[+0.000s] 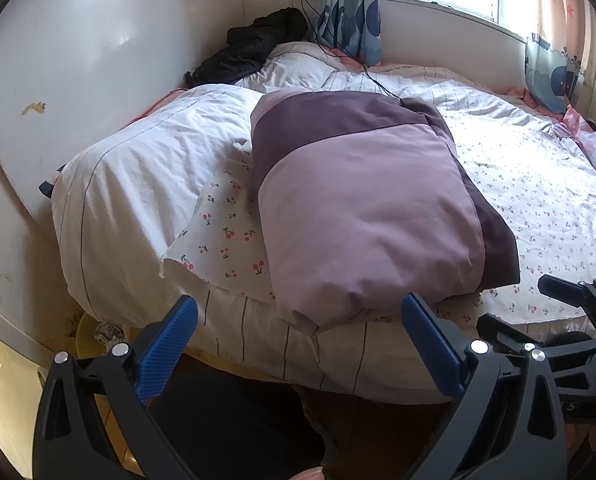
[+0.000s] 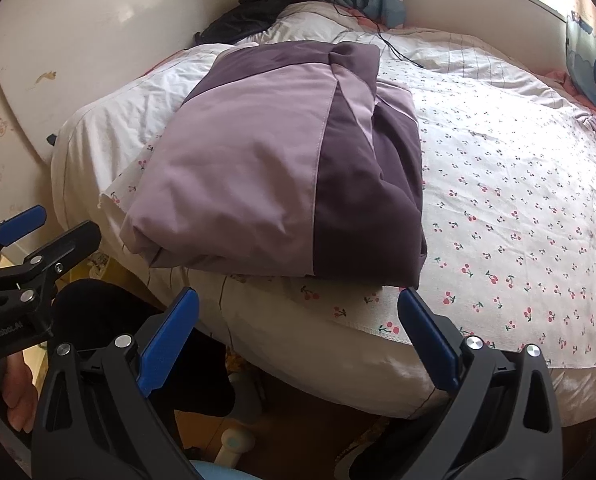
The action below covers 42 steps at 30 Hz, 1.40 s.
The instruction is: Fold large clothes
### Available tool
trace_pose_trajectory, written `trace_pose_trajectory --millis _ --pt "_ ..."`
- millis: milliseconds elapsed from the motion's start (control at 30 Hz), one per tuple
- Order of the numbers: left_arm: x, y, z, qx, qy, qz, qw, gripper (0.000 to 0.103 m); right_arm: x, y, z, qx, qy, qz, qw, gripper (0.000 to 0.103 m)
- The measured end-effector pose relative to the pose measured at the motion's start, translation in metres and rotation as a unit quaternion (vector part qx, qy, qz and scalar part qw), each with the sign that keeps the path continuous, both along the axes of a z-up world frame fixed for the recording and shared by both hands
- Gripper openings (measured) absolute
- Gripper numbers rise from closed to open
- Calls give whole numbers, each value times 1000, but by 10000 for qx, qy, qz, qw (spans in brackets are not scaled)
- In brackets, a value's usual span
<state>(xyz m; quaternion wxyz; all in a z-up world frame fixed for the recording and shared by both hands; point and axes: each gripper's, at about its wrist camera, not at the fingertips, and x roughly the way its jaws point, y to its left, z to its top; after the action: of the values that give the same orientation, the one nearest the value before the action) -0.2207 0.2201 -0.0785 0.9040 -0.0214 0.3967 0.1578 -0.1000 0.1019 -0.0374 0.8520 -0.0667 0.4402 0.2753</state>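
A padded garment in light lilac and dark purple (image 1: 361,200) (image 2: 282,160) lies folded into a thick rectangular bundle near the bed's front edge, on the cherry-print sheet (image 2: 517,200). My left gripper (image 1: 298,312) is open, held off the bed just short of the bundle's near corner, its blue pads (image 1: 166,348) wide apart with nothing between them. My right gripper (image 2: 298,304) is also open, below the bundle's front edge and clear of it. Each gripper shows at the edge of the other's view: the right gripper (image 1: 569,312), the left gripper (image 2: 38,232).
A white quilt (image 1: 138,184) bulges at the bed's left. A black garment (image 1: 254,48) and a charger cable (image 1: 357,64) lie at the far corner by the curtain (image 1: 349,12). A white headboard panel (image 1: 78,60) stands left. A person's dark trouser leg (image 2: 138,340) is below.
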Motion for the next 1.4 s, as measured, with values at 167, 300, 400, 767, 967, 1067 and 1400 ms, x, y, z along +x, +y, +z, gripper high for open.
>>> trace_pose_trajectory --millis 167,300,400,767,967,1067,1400 --pt "1 0 -1 35 37 -10 10000 98 0 2 -3 5 90 111 9999 96" --pt "2 1 -2 32 45 -11 10000 98 -4 7 -1 -169 -49 227 9996 96" --pt "1 1 -2 19 33 -12 10000 97 -4 10 -2 -333 -157 213 9991 96" --pt "3 2 -3 46 97 12 9999 97 0 4 2 -355 -176 61 9992 96" --pt "3 -1 -3 96 130 15 9999 97 -2 6 3 -375 -185 70 9991 96" --pt "2 -2 -5 133 226 88 9996 97 -2 8 3 -412 -189 95 9989 96" --pt "3 -2 -6 128 221 111 9996 98 -3 13 3 -437 -214 143 9987 96"
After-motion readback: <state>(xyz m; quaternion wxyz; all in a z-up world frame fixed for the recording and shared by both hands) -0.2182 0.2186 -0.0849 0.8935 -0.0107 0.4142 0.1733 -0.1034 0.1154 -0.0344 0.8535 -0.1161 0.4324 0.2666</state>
